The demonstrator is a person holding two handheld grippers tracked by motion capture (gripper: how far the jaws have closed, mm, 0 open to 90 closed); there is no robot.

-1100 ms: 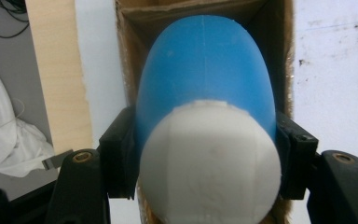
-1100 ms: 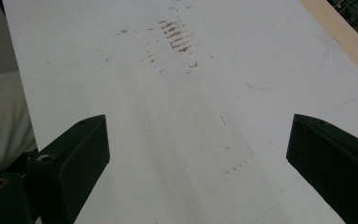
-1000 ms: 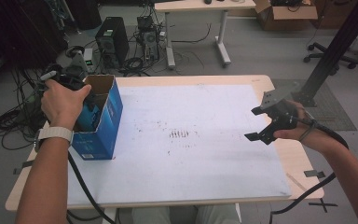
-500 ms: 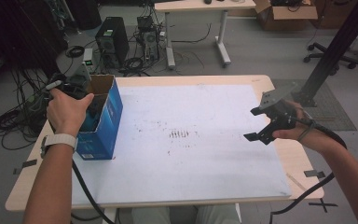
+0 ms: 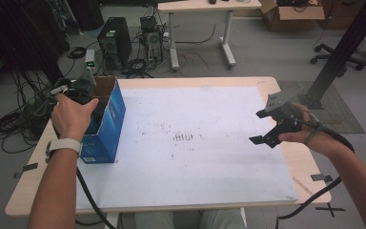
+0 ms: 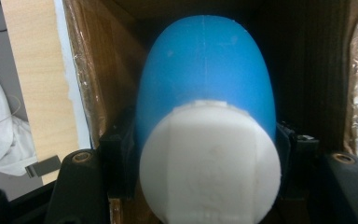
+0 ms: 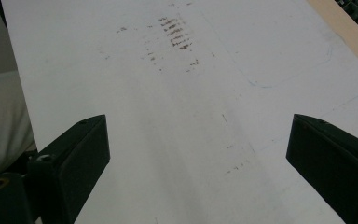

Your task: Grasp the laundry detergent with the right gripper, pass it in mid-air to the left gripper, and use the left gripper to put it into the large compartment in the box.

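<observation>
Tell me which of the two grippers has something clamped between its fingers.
The left gripper, inside the blue carton, clamps a blue bottle with a white cap; the right gripper is open over the white board.

One blue bottle (image 6: 205, 70) with one white cap (image 6: 209, 163), one open blue box (image 5: 106, 125), one white sheet (image 5: 195, 167), two claws.

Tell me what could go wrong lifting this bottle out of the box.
The left gripper is shut on the blue bottle just below its white cap, where the body is smooth and rounded, so it may slip. The blue box walls sit close around the bottle; a tilted lift could drag or tip the box, and the open right gripper isn't steadying it.
</observation>
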